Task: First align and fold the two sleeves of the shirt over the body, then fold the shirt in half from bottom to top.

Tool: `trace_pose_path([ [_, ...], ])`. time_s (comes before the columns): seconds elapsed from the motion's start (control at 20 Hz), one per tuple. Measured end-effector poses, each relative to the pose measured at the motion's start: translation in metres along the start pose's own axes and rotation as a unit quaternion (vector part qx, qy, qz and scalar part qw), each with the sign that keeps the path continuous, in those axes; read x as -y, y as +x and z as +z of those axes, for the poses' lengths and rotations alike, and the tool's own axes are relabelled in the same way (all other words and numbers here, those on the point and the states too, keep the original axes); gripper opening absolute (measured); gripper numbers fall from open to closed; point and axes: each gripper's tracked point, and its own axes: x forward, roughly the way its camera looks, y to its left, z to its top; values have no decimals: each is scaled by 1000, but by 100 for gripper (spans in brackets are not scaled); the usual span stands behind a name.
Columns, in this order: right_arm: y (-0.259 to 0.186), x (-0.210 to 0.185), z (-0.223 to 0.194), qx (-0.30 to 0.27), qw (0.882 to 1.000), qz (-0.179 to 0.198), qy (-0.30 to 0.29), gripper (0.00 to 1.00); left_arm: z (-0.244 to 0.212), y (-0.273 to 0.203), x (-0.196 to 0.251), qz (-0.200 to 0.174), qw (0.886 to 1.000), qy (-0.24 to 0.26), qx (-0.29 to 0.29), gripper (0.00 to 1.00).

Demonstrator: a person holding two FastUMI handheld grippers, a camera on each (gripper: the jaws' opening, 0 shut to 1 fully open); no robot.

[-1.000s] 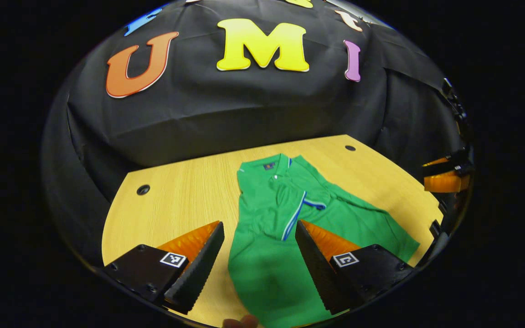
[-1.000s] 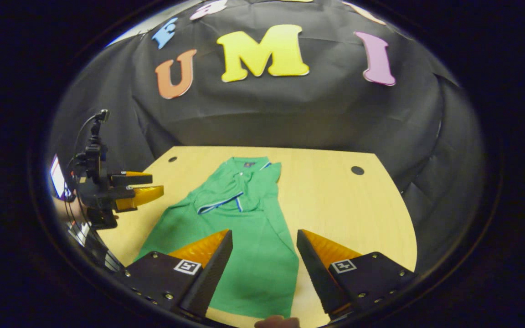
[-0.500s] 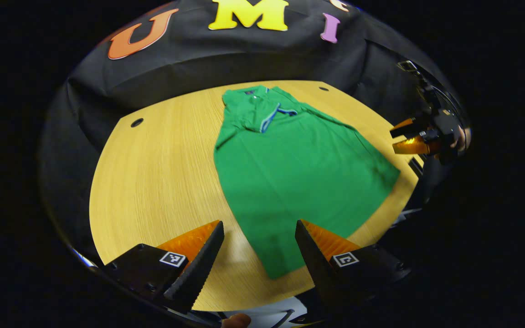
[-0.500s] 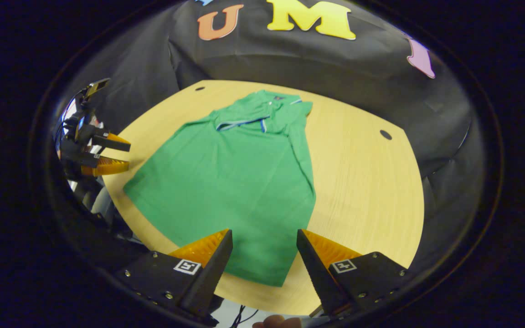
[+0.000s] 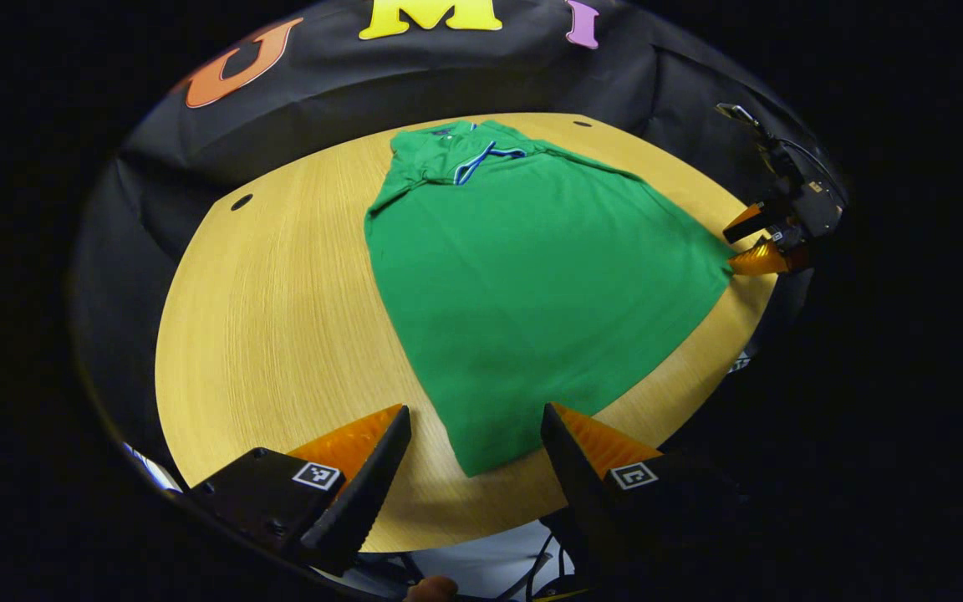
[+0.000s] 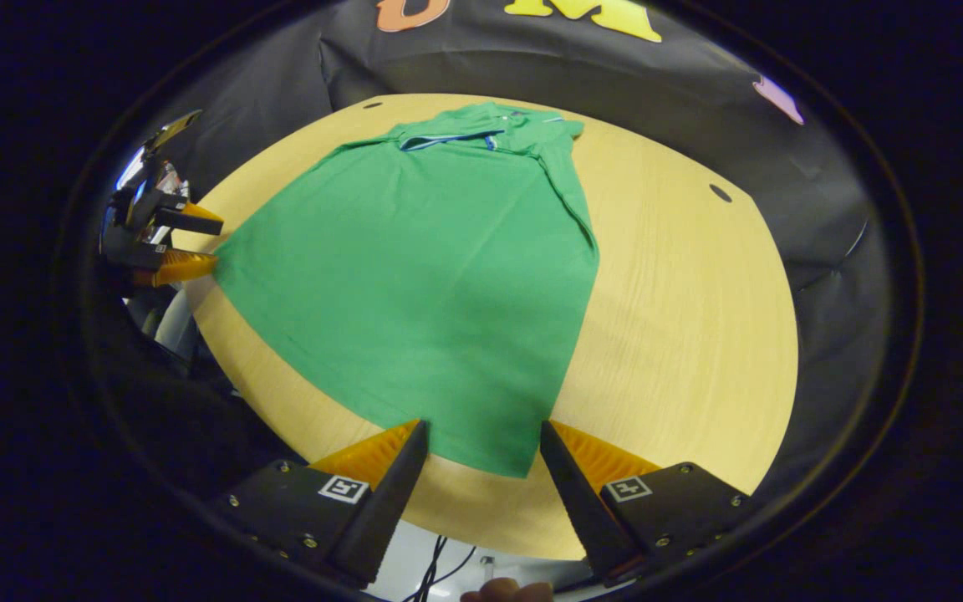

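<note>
Shirt (image 5: 532,276) lies flat on the table (image 5: 281,334), bottom corners between each wide-open, empty claw (image 5: 475,431) (image 6: 481,443).

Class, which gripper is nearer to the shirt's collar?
Neither clearly. The left gripper and right gripper each sit open at a bottom hem corner of the shirt, far from the collar at the table's opposite end.

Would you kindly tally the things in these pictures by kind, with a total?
Green shirt: 1
Wooden table: 1
Grippers: 2, the left gripper and the right gripper, both open
Total: 4
</note>
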Motion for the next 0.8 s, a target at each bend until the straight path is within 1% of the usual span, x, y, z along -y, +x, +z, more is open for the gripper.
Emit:
trace_pose_path([
  [0.05, 4, 0, 2, -2, 1000, 3, 3, 87, -5, 1, 0, -4, 1000, -5, -6, 100],
  [0.15, 10, -2, 10, 3, 1000, 10, 13, 87, 0, 4, 0, -9, 1000, -18, 5, 100],
  [0.2, 11, -2, 16, 5, 1000, 10, 13, 86, 0, 2, 3, -7, 1000, -19, 2, 100],
  [0.4, 15, -3, 20, 5, 1000, 16, 13, 87, 8, 4, 7, -8, 1000, -10, 20, 100],
  [0.5, 21, -6, 28, 8, 1000, 18, 2, 88, 8, 2, 5, -9, 1000, -9, 14, 100],
  [0.6, 23, -8, 31, 10, 1000, 21, -9, 84, 10, 3, 8, -13, 1000, -7, 14, 93],
  [0.65, 24, -8, 31, 9, 1000, 22, -13, 72, 14, 10, 16, -11, 1000, -7, 16, 81],
  [0.7, 25, -9, 32, 12, 999, 28, -17, 76, 18, 10, 24, -12, 1000, -4, 18, 70],
  [0.75, 25, -10, 34, 14, 999, 26, -16, 64, 21, 12, 29, -15, 1000, 1, 17, 53],
  [0.8, 26, -9, 32, 11, 999, 27, -15, 53, 22, 15, 32, -19, 1000, 3, 16, 45],
])
